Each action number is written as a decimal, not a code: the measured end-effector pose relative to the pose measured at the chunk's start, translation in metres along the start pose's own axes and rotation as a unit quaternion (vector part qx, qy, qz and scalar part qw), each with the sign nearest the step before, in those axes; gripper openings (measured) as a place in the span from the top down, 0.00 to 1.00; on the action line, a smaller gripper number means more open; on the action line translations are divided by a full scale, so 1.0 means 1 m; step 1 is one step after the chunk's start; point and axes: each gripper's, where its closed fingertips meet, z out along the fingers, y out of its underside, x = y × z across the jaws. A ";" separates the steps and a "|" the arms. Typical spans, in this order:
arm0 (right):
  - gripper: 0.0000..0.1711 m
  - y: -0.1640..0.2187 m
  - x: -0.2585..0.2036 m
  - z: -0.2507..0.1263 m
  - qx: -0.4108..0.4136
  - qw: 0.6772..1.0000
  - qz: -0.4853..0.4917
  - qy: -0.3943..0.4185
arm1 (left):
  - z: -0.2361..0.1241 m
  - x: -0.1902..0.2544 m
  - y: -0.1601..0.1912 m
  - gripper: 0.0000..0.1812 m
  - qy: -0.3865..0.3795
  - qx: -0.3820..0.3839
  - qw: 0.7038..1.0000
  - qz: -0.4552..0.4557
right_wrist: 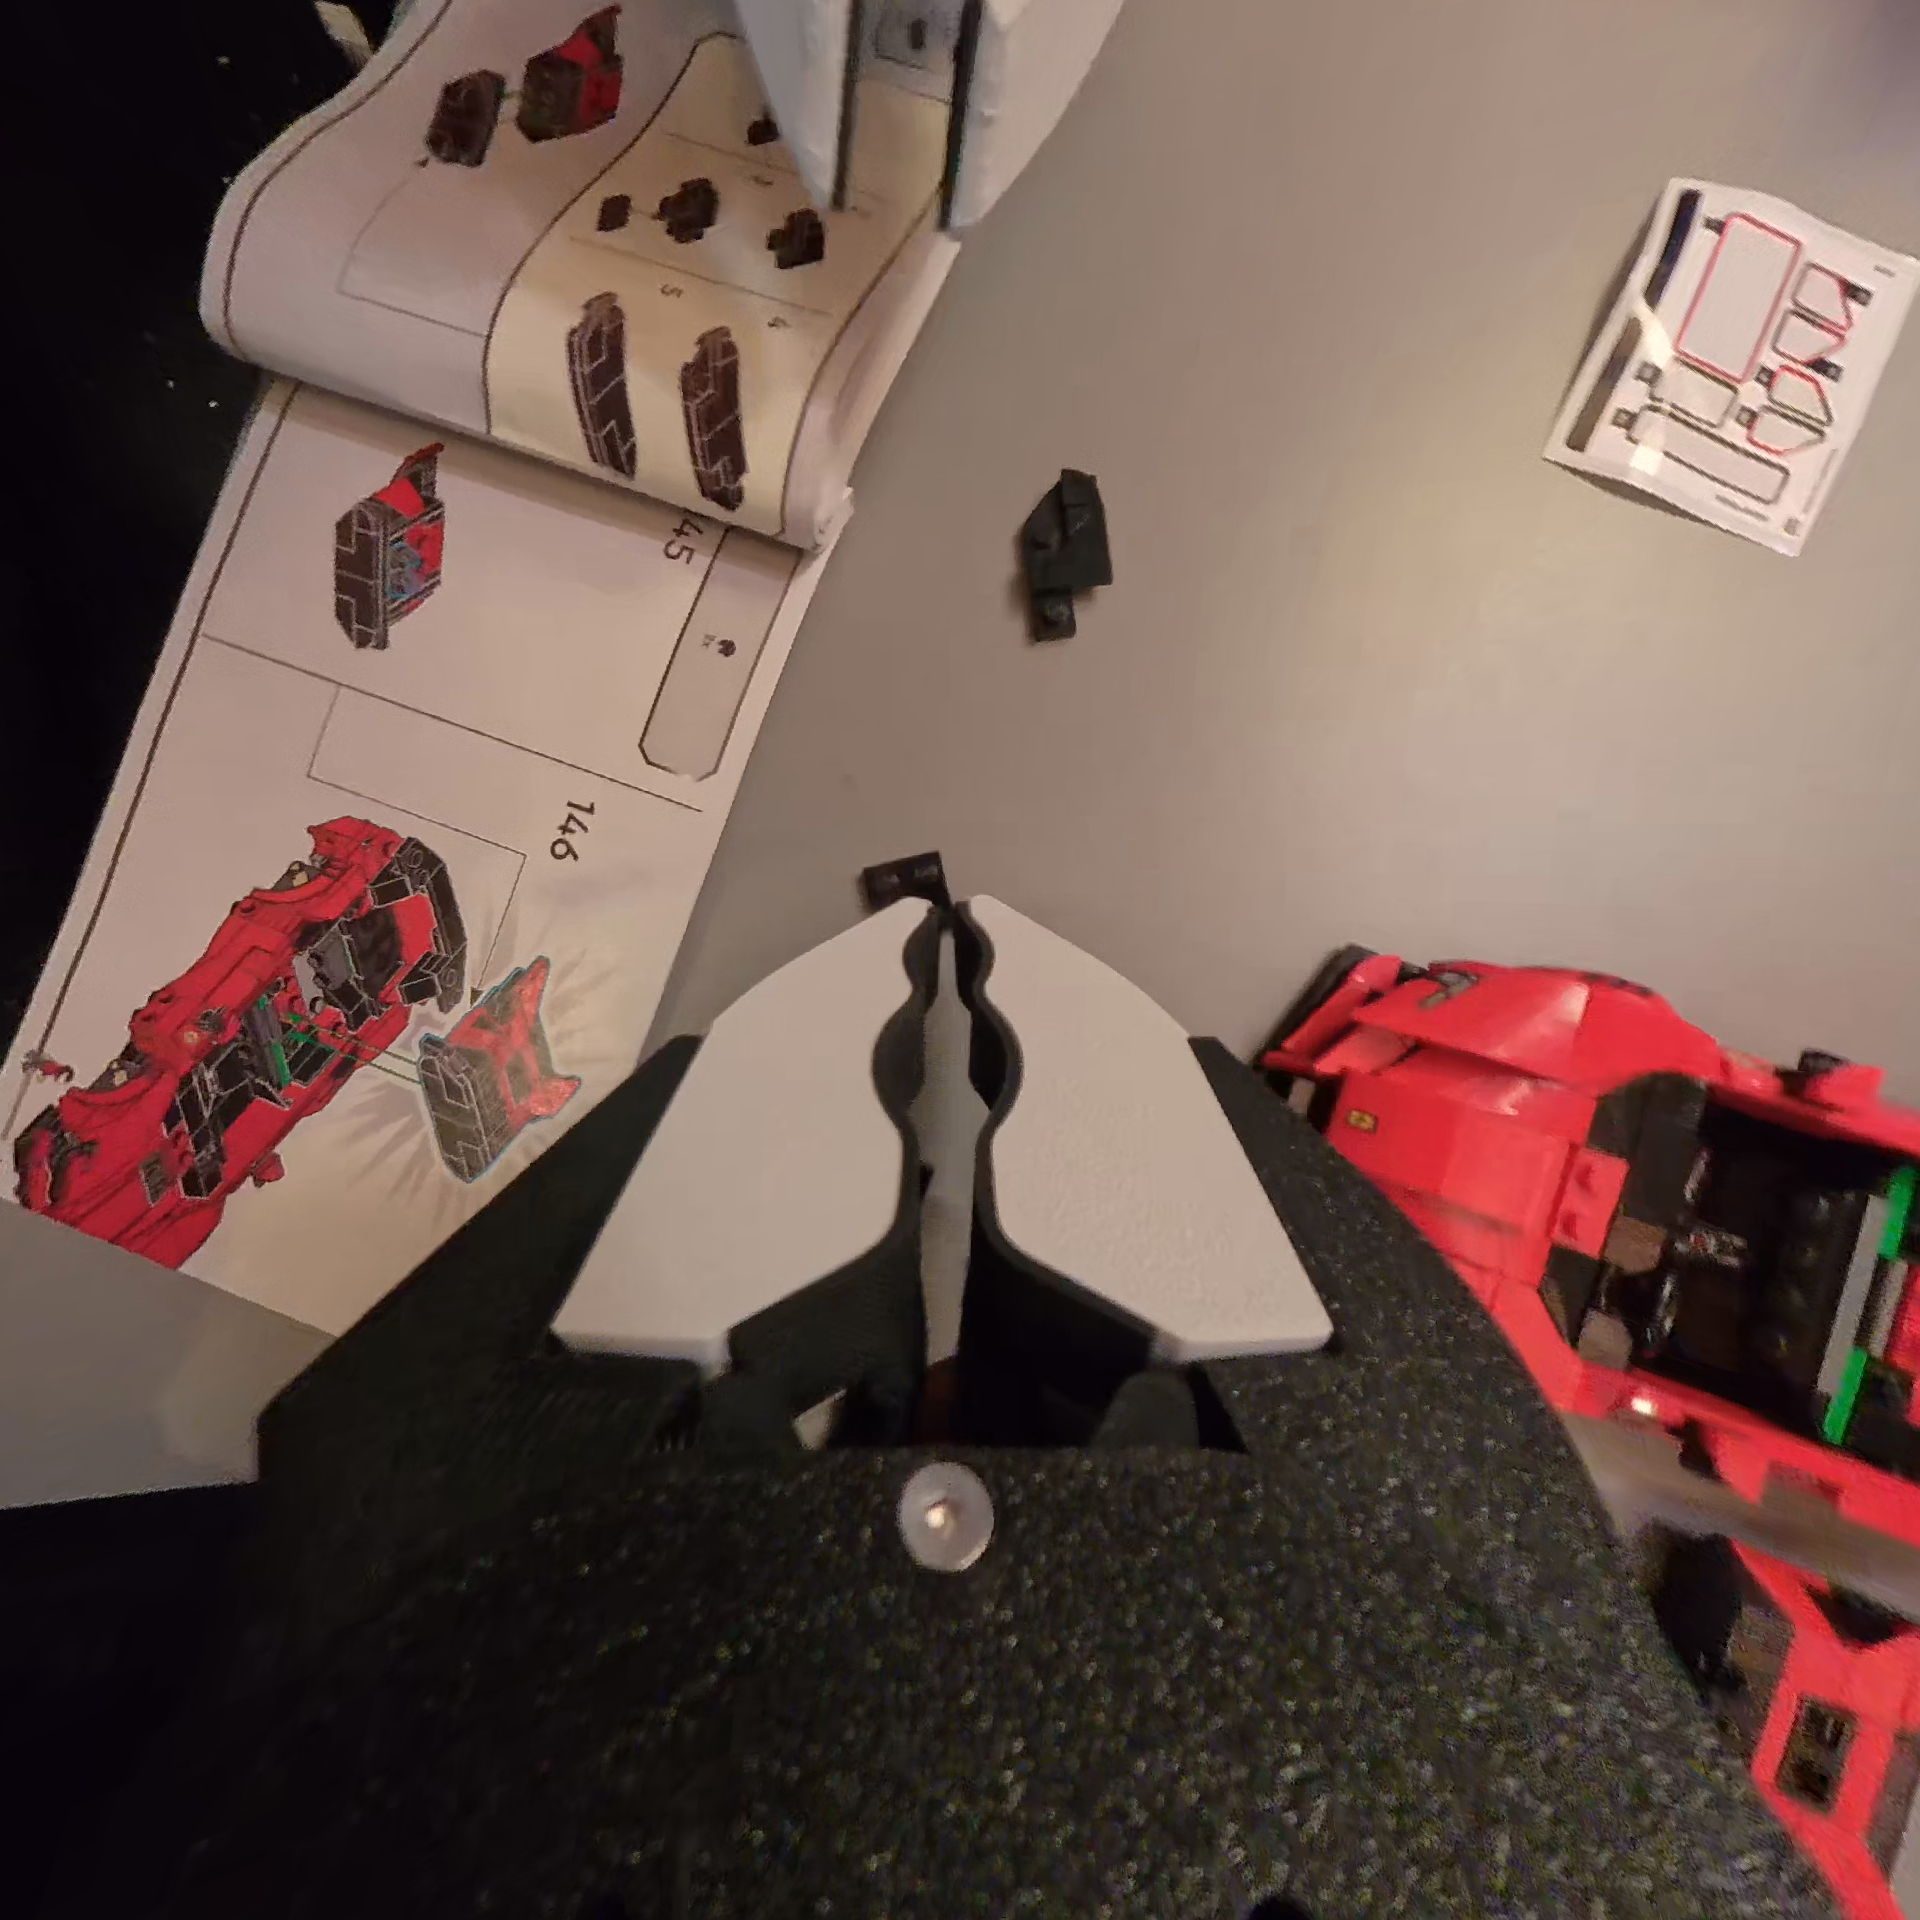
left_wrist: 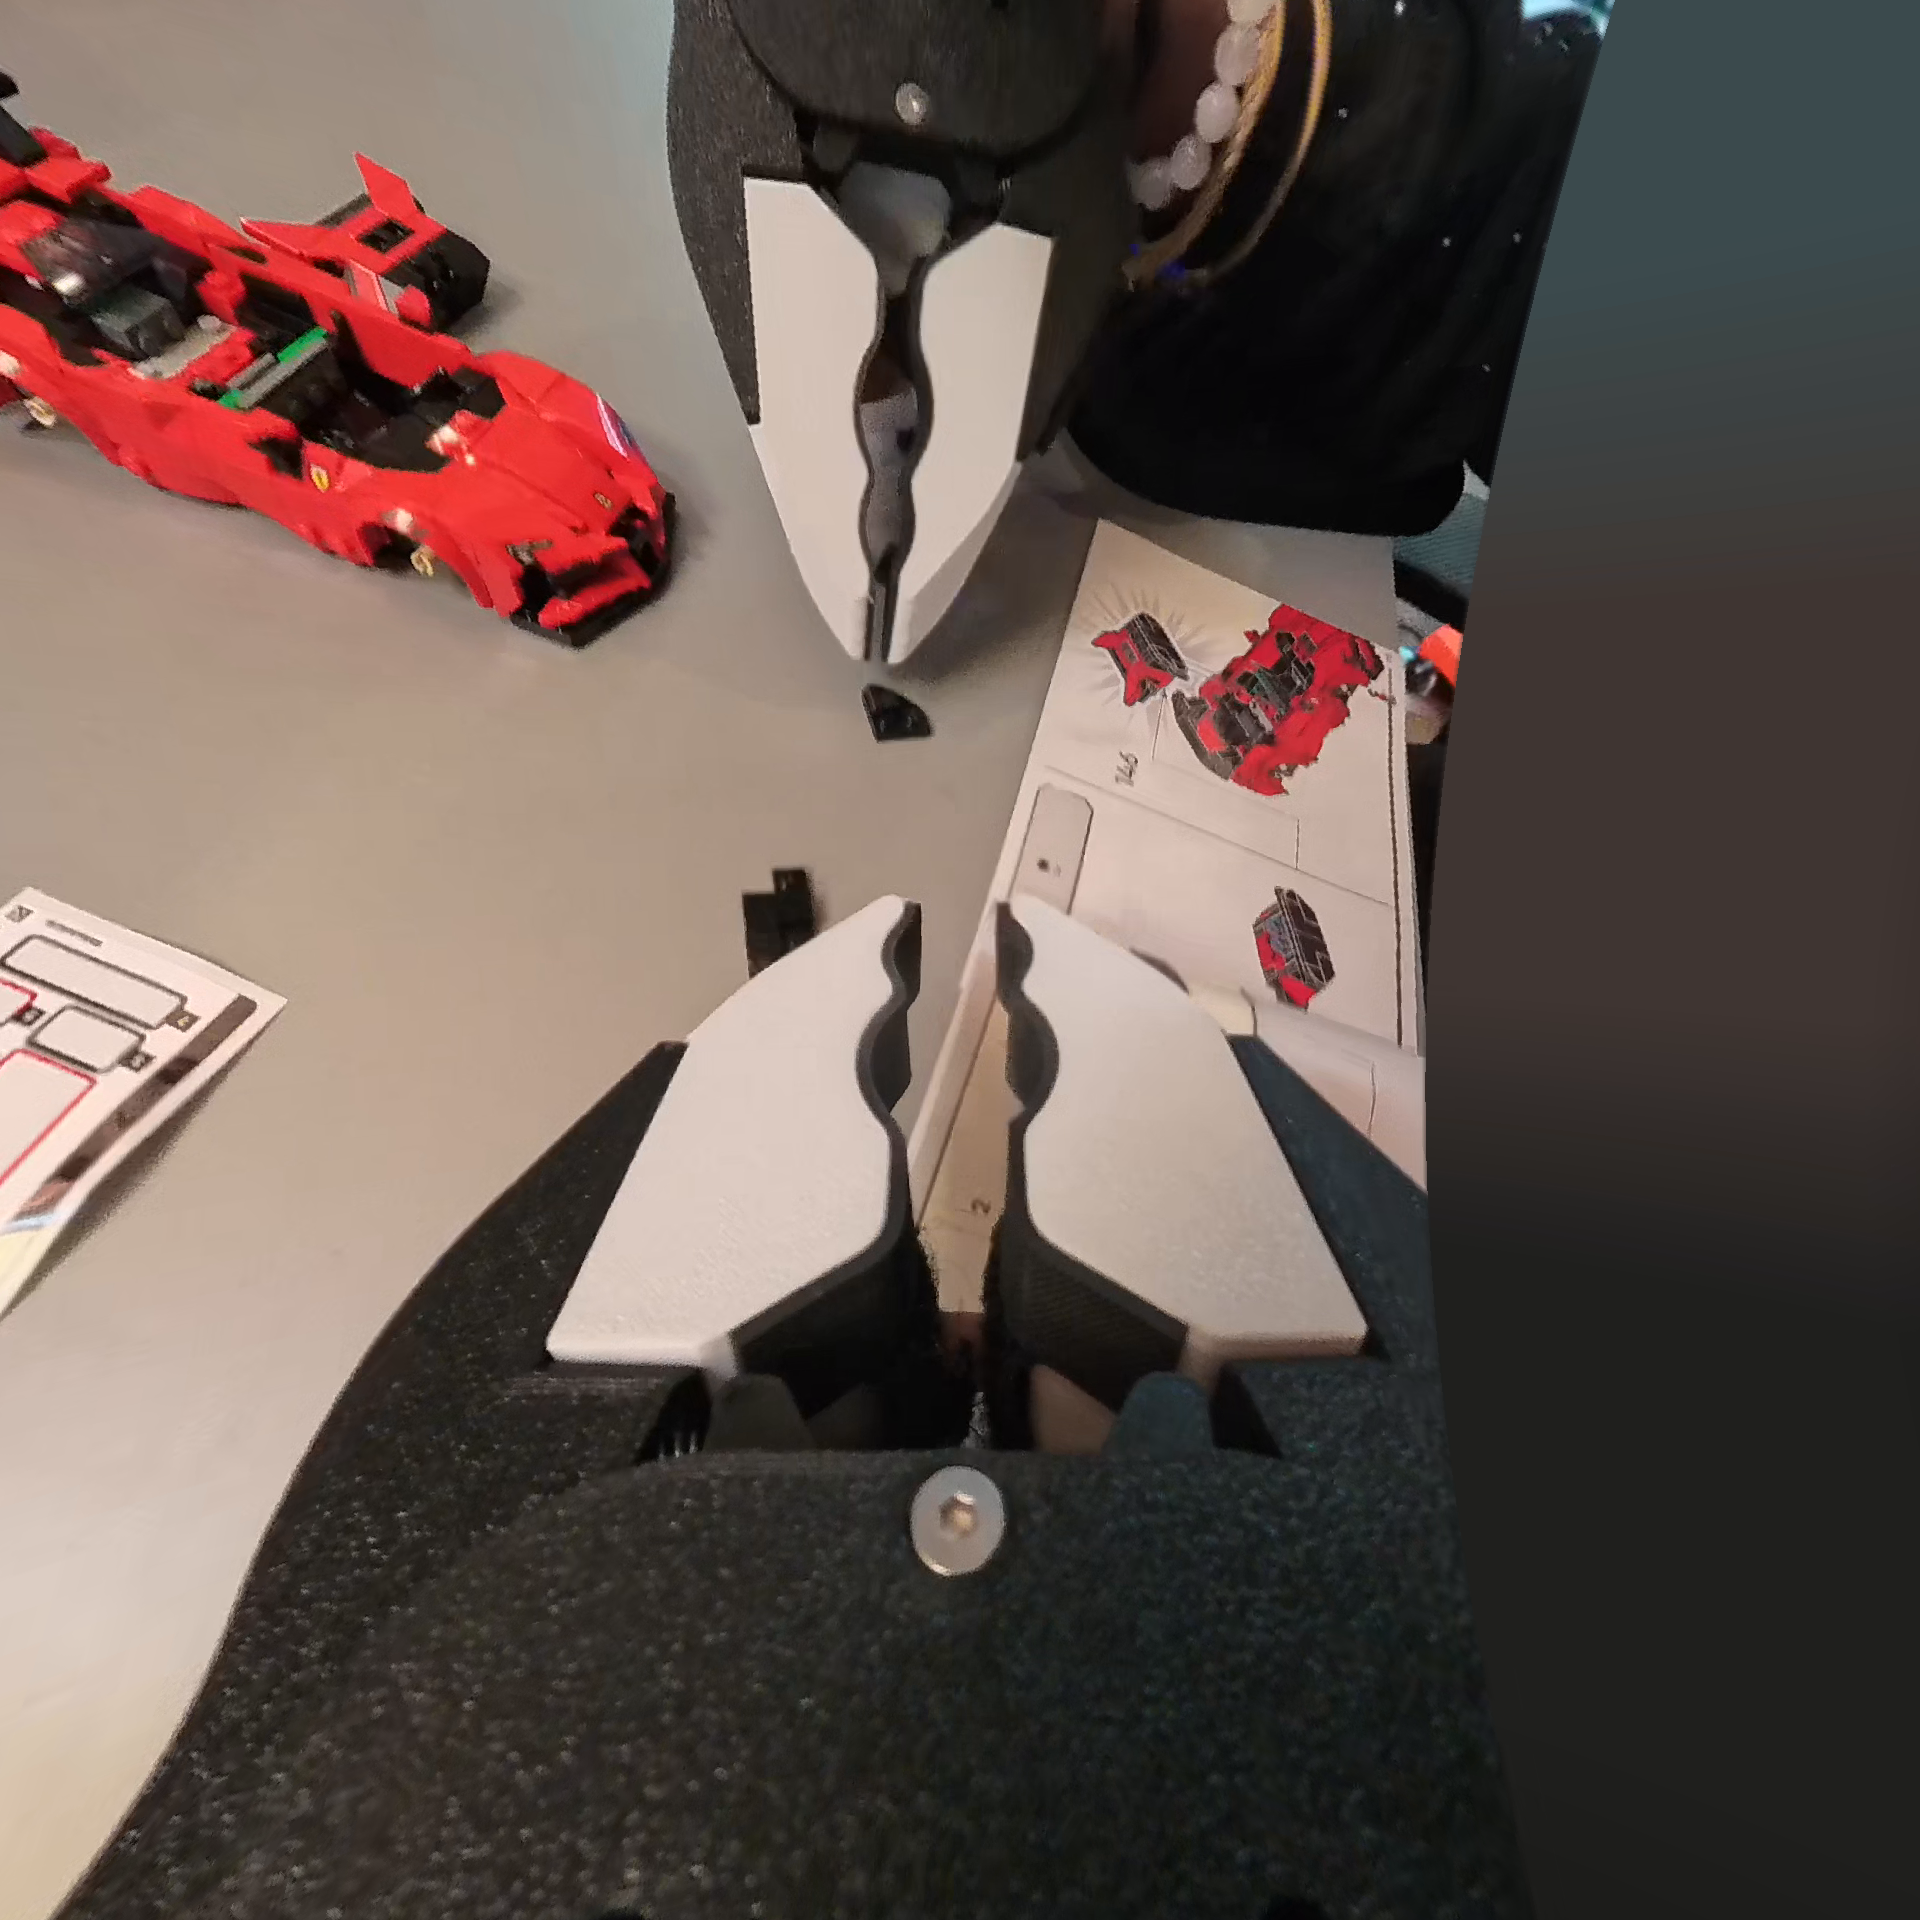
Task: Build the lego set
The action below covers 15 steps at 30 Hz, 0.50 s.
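Note:
A partly built red and black Lego car (left_wrist: 343, 416) lies on the grey table (left_wrist: 416, 779); it also shows in the right wrist view (right_wrist: 1558, 1195). My right gripper (right_wrist: 950, 906) points down at the table and is shut on a thin black piece (right_wrist: 904, 873), which shows at its tips. From the left wrist view that gripper (left_wrist: 881, 652) hangs over a small black part (left_wrist: 894, 712). My left gripper (left_wrist: 956, 914) is open and empty, next to a small black sub-assembly (left_wrist: 779, 920), which also shows in the right wrist view (right_wrist: 1065, 551).
An open instruction booklet (right_wrist: 468, 623) lies along the table edge, partly under my left gripper (right_wrist: 896, 203); it also shows in the left wrist view (left_wrist: 1226, 779). A sticker sheet (right_wrist: 1725, 364) lies apart on the table. A person's wrist with a bead bracelet (left_wrist: 1195, 156) holds the right gripper. Spacing between my two grippers at the tips: around 10 cm.

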 end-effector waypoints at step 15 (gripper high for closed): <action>1.00 0.018 -0.006 0.006 0.001 0.994 0.100 0.039 | 0.082 -0.025 -0.007 1.00 -0.046 -0.145 0.984 0.098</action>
